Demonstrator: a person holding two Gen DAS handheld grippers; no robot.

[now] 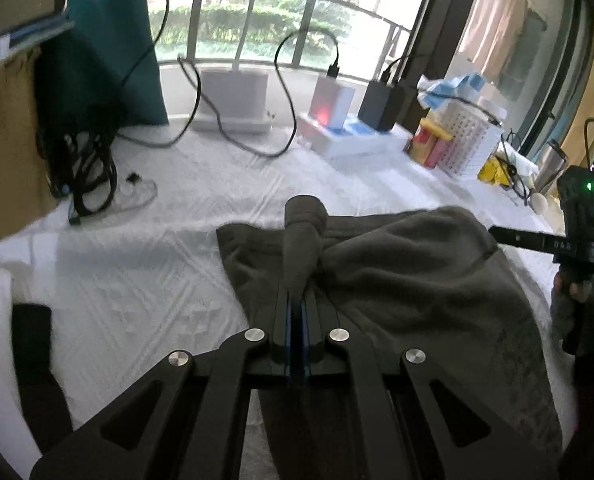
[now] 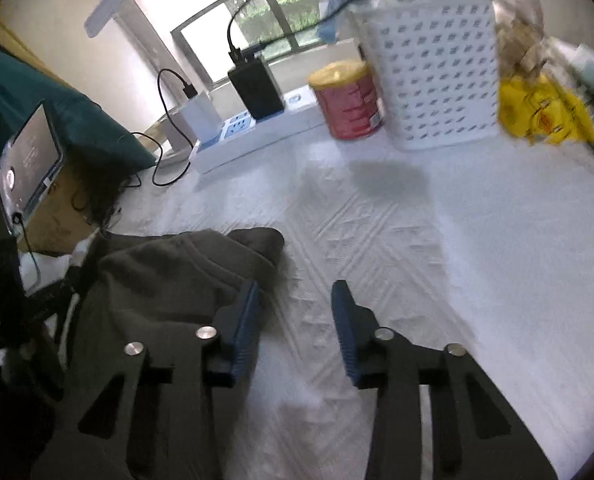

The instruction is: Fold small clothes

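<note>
— What is held by the left claw (image 1: 296,304)?
— A fold of the dark grey cloth (image 1: 409,280) is pinched there. The blue pads (image 1: 303,320) are pressed tight together on it, and a rolled bit of cloth is pushed up past them, toward 12 o'clock.
— And the right claw (image 2: 295,322)?
— It is held wide apart, and nothing is gripped. White table cover (image 2: 437,264) is seen between its fingers. The cloth is found at 9 o'clock from it, just beside its left finger.
— Where is the cloth laid?
— It is spread in a lumpy heap on the table, near the front edge.
— What is seen farther out?
— A white basket (image 2: 437,80) and a red tin (image 2: 347,100) are stood at 12 o'clock, well apart from the cloth. A white power strip (image 2: 253,132) is set at 11 o'clock.
</note>
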